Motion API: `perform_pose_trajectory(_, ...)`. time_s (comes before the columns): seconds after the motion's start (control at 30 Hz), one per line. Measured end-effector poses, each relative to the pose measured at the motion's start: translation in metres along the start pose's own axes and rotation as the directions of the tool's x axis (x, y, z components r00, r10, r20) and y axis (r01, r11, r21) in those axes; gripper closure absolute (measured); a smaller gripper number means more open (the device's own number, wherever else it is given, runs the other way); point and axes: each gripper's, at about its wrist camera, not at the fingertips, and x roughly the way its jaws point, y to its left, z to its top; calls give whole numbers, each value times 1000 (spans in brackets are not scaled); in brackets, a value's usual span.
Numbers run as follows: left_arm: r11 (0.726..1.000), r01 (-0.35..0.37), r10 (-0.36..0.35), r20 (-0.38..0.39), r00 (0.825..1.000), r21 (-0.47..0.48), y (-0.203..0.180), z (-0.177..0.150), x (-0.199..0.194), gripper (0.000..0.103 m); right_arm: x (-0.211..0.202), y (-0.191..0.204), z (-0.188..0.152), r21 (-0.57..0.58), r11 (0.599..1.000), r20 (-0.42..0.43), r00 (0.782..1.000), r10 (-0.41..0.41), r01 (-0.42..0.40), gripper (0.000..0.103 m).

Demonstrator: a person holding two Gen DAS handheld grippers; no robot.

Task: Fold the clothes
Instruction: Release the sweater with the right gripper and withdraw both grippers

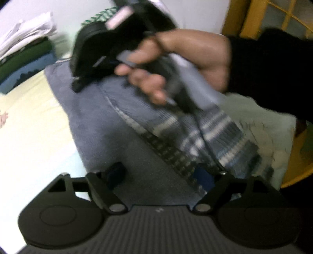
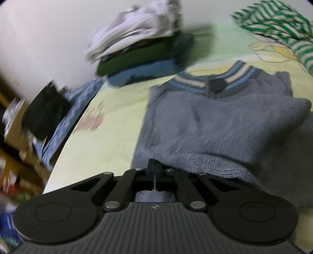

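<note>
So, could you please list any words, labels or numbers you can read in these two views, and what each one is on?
None can be read.
Pale label on the right tool's black body: too blurred to read.
Small white mark on the right tool's ribbed base: too small to tell.
Grey sweater and stack of folded clothes: no print visible.

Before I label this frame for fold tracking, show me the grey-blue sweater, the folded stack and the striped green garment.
grey-blue sweater (image 2: 225, 117): right wrist view, on its knitted chest panel.
folded stack (image 2: 140, 52): right wrist view, on the dark green layer.
striped green garment (image 2: 277, 25): right wrist view, on its crumpled striped cloth.
</note>
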Motion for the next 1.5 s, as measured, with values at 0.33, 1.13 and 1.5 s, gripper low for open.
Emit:
perform_pose_trajectory(0.33, 990, 78, -81, 19, 997, 117, 12, -6, -20, 27, -7, 8, 0, 39, 999, -27, 999, 18, -17, 88)
perform_pose_trajectory(1.13, 982, -172, 175, 35, 984, -71, 166, 162, 98, 39, -107, 54, -136, -120, 989, -217, 974, 60, -88, 78)
perform_pose_trajectory(1.5, 977, -194, 197, 26, 980, -91, 167, 159, 96, 34, -164, -109, -32, 214, 880, 195, 864, -464, 424, 52)
